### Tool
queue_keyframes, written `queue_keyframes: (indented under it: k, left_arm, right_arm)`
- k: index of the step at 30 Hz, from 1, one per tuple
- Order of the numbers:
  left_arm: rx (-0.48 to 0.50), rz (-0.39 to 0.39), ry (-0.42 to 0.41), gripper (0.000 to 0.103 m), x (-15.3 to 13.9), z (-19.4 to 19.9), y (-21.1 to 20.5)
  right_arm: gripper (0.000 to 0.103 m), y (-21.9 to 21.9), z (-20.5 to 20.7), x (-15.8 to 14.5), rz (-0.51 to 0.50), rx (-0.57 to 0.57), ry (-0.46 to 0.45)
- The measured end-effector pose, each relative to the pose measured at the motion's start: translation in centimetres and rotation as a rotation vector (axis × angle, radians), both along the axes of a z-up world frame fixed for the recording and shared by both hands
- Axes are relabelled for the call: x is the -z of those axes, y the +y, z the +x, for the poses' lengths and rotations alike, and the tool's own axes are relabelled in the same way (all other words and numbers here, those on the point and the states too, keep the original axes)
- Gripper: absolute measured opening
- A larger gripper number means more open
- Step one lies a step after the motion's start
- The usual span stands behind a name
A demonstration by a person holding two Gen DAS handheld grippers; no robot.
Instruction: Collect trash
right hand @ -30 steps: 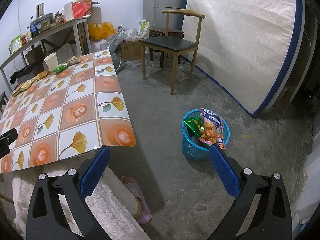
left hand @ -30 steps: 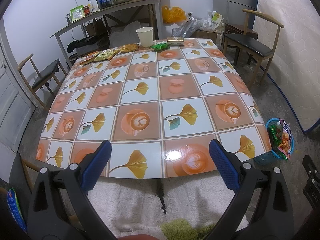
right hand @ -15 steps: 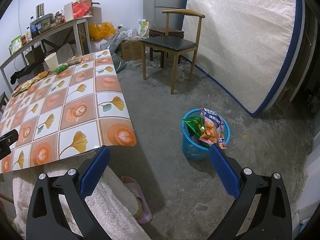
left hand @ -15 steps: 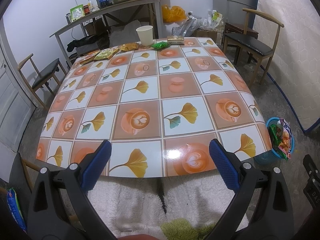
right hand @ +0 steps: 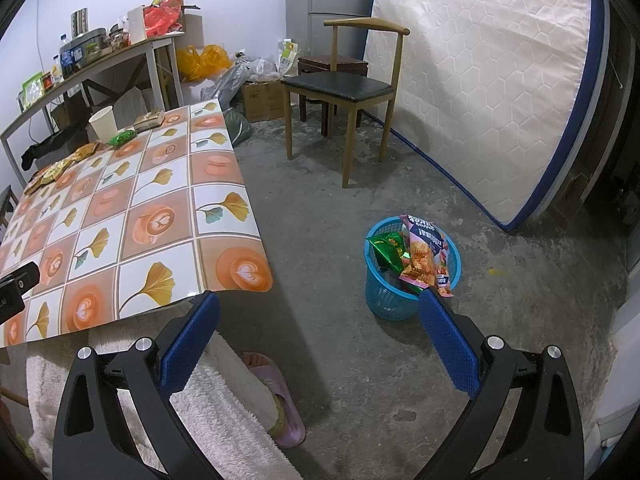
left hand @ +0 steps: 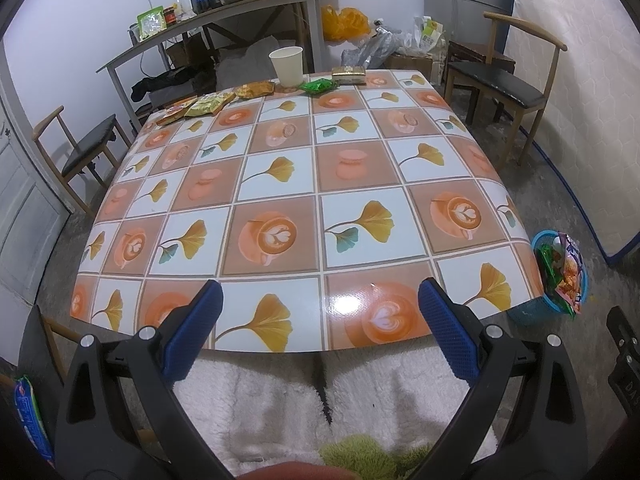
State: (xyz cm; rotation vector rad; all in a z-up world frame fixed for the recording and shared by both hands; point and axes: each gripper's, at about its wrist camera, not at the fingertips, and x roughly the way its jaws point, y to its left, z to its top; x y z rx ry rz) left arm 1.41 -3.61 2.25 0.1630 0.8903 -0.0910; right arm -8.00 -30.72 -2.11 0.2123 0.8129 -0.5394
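Left gripper (left hand: 318,316) and right gripper (right hand: 318,322) are held wide open and empty. Snack wrappers (left hand: 208,104) lie at upper left of the table (left hand: 280,184); blue basket (right hand: 412,268), already part-filled, is kept floor-side for drops.

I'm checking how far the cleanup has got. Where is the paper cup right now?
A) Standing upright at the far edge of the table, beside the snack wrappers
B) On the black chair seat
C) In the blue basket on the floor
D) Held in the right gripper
A: the paper cup stands upright at the far edge of the table beside the snack wrappers, while both grippers are open and empty.
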Motion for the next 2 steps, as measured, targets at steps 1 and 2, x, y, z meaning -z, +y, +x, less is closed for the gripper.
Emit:
queue_keyframes:
  k: [1, 2]
  left_arm:
    - [0.0, 0.001, 0.001, 0.094, 0.03, -0.05, -0.02]
    - [0.001, 0.002, 0.001, 0.094, 0.06, -0.07, -0.06]
  right_arm:
    - [0.096, 0.0, 0.04, -0.04, 0.001, 0.0, 0.0]
    - [0.096, 0.01, 0.0, 0.0, 0.0, 0.0, 0.0]
